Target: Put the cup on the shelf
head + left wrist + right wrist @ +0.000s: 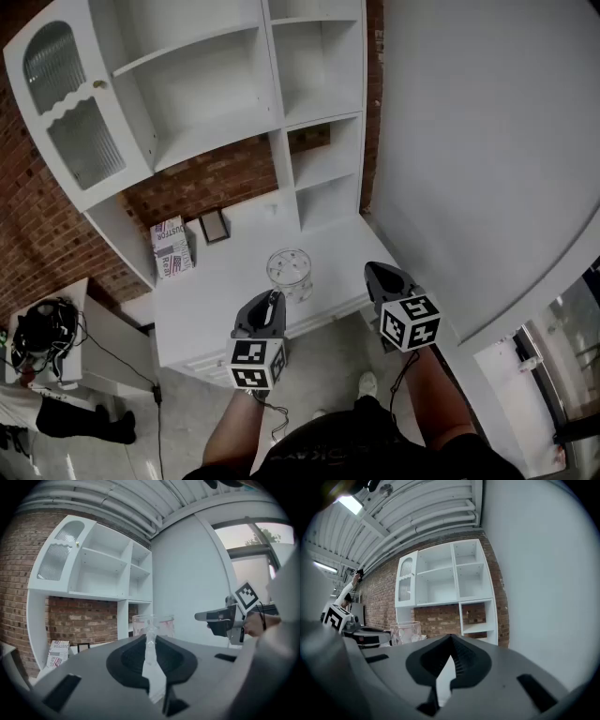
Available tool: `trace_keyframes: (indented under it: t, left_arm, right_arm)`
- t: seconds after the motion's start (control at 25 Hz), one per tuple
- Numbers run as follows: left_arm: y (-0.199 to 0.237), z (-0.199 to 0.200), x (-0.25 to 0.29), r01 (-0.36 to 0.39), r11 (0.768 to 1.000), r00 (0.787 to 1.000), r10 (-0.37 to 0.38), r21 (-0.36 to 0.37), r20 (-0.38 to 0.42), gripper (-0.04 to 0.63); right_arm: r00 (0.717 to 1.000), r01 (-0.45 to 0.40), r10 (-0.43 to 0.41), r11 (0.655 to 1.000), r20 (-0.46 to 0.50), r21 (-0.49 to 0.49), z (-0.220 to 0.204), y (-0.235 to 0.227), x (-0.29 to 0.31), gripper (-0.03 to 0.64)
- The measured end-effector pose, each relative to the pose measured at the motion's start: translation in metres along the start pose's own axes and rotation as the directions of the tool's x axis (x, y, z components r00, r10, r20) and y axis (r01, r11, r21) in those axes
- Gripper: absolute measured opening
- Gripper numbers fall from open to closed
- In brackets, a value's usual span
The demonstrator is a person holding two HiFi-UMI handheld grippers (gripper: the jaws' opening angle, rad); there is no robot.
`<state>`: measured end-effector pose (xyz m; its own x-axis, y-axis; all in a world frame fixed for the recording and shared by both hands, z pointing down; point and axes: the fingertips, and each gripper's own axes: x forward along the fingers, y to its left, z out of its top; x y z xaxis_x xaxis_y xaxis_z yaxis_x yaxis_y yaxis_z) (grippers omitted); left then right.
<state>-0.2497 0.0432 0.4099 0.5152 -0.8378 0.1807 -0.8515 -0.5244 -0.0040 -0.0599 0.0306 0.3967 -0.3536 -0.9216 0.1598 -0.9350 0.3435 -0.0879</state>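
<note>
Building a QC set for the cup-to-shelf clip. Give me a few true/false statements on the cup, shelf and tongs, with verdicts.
1. The cup stands on the white counter. True.
2. The right gripper has the cup in its tongs. False: nothing is between them. The cup is at the left gripper, with a clear part of it between those tongs.
3. In the head view, a printed box sits on the counter left of the cup. True.
4. Plates fill the shelf. False: its open compartments show nothing in them.
</note>
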Motion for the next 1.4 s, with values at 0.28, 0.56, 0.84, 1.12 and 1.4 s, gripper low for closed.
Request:
trace_keyframes:
  t: [0.28, 0.56, 0.84, 1.12, 1.4]
  left_arm:
    - [0.001, 0.003, -0.003, -0.001, 1.0, 1.0, 0.001, -0.003, 0.002, 0.038]
    - [-0.001, 0.005, -0.004, 0.001, 1.0, 1.0, -0.001, -0.011, 0.009, 0.039]
    - [-0.006, 0.006, 0.009, 0.001, 1.0, 1.0, -0.001, -0.009, 0.012, 0.038]
    - [-0.012, 0.01, 0.043, -0.009, 1.0, 1.0, 0.009, -0.003, 0.003, 0.038]
    - [-0.021, 0.021, 0.1, -0.036, 0.999, 0.999, 0.036, -0.012, 0.003, 0.039]
  right_arm:
    - [1.0, 0.001, -0.001, 1.0, 0.006, 0.006, 0.003, 0.002, 0.0, 0.0]
    - [1.0, 0.005, -0.005, 1.0, 0.01, 0.009, 0.005, 0.0, -0.004, 0.0]
    - [1.0, 0.007, -0.007, 1.0, 0.011, 0.009, 0.004, -0.013, 0.001, 0.0]
    - [1.0, -0.012, 0.012, 1.0, 0.003, 0.018, 0.004, -0.043, 0.023, 0.0]
    - [0.999, -0.039, 0.039, 0.999, -0.011, 0.012, 0.013, -0.093, 0.055, 0.0]
